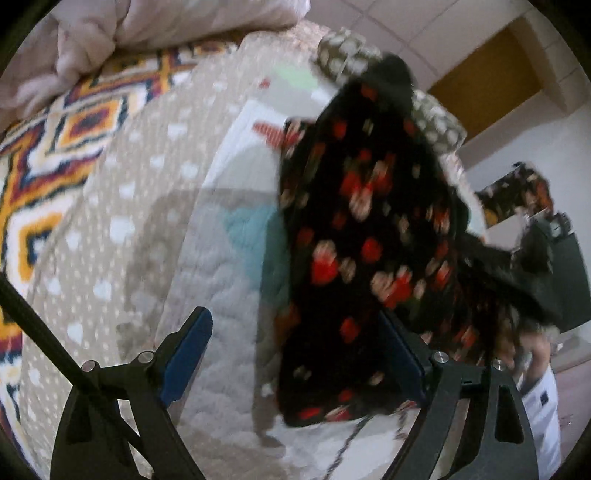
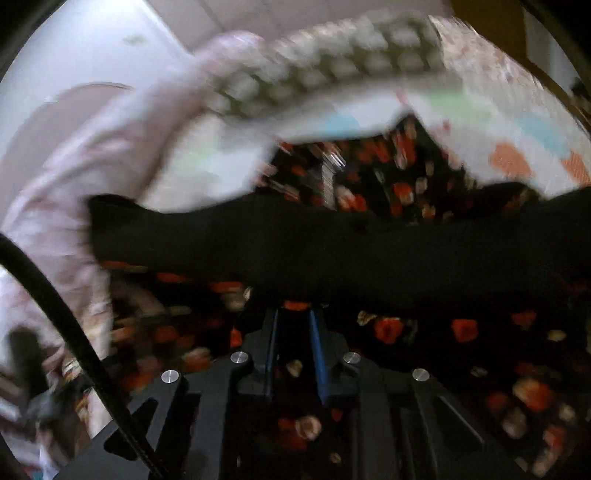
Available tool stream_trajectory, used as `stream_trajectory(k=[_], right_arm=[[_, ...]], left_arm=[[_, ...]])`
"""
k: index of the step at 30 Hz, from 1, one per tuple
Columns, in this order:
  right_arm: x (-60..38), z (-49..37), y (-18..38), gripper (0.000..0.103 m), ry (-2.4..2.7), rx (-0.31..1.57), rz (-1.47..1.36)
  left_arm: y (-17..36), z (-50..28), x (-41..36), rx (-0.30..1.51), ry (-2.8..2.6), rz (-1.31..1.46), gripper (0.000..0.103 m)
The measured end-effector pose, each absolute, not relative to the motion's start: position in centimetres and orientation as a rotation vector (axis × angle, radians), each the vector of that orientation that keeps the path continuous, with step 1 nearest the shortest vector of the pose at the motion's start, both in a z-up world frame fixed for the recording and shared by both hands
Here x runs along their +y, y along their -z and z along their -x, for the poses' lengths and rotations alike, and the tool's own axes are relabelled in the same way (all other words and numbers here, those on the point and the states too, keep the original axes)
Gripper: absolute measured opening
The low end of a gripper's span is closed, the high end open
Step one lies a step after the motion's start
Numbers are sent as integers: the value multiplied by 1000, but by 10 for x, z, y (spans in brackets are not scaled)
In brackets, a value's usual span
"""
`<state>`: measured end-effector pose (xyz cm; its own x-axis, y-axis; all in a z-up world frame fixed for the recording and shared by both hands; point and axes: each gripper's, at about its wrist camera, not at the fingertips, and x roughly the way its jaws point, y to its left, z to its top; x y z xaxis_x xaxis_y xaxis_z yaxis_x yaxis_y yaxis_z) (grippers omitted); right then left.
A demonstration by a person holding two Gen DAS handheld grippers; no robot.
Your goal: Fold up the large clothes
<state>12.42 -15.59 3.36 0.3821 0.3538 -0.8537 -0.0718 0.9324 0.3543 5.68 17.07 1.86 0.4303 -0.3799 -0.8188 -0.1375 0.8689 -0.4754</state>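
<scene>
Black floral garment (image 1: 354, 240), printed with red and cream flowers, is seen lifted above a bed and blurred by motion in both views. In the left wrist view, a patterned orange, navy and white blanket (image 1: 48, 155) is shown at the far left, with a beige dotted quilt (image 1: 122, 206) beside it and a white quilted cover (image 1: 221, 332) nearer the middle. A pale pink bundle of bedding (image 1: 122, 26) is seen at the far edge, top left. The left gripper (image 1: 295, 354) is held with its jaws spread wide; its 2 blue-padded fingers (image 1: 188, 354) are seen well apart, and the cloth hangs between them, against the right finger, without being pinched. Further right, the garment is drawn out toward a black device, and part of a person in white clothing is visible at the right edge.

In the right wrist view, a black cable (image 2: 66, 325) is seen curving across the left side. The right gripper (image 2: 293, 332) is shown with its jaws narrowed to a slim gap, closed on a fold of the garment, which fills the near and right parts of the view. A plain black band of the cloth (image 2: 332, 243) is stretched across the middle. Beyond it, a white cover with pastel patches (image 2: 461, 103) is seen.
</scene>
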Motion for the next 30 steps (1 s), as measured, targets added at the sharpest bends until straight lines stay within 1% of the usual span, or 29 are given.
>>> stream_trajectory(k=[1, 3, 5, 7, 10, 13, 16, 18, 20, 23, 26, 30], right_arm=[[-153, -130, -23, 17, -257, 1158, -295], [-151, -130, -22, 18, -242, 1098, -307], [-148, -126, -25, 18, -235, 1096, -274], [-146, -121, -36, 19, -211, 1085, -239], [-136, -100, -78, 19, -204, 950, -195], [-98, -92, -97, 19, -294, 934, -159], [-44, -93, -91, 20, -388, 954, -91], [-3, -97, -74, 25, -423, 988, -36], [33, -106, -48, 41, -422, 1042, 7], [65, -109, -27, 55, -344, 1001, 127], [75, -105, -29, 57, -316, 980, 198], [54, -87, -60, 57, -390, 970, 143]], left_arm=[[-15, -55, 171, 1142, 155, 514, 88], [-14, -52, 176, 1140, 154, 517, 88], [-18, -49, 183, 1130, 142, 522, 87], [-24, -39, 191, 1107, 123, 522, 86], [-37, -16, 202, 1064, 113, 512, 86], [-48, 11, 210, 1024, 106, 515, 86], [-53, 35, 213, 994, 74, 504, 86], [-54, 49, 215, 982, 48, 490, 86], [-54, 62, 218, 980, 26, 477, 86], [-53, 78, 227, 981, 2, 482, 86], [-52, 90, 233, 974, -8, 505, 86], [-50, 95, 233, 962, -2, 534, 86]])
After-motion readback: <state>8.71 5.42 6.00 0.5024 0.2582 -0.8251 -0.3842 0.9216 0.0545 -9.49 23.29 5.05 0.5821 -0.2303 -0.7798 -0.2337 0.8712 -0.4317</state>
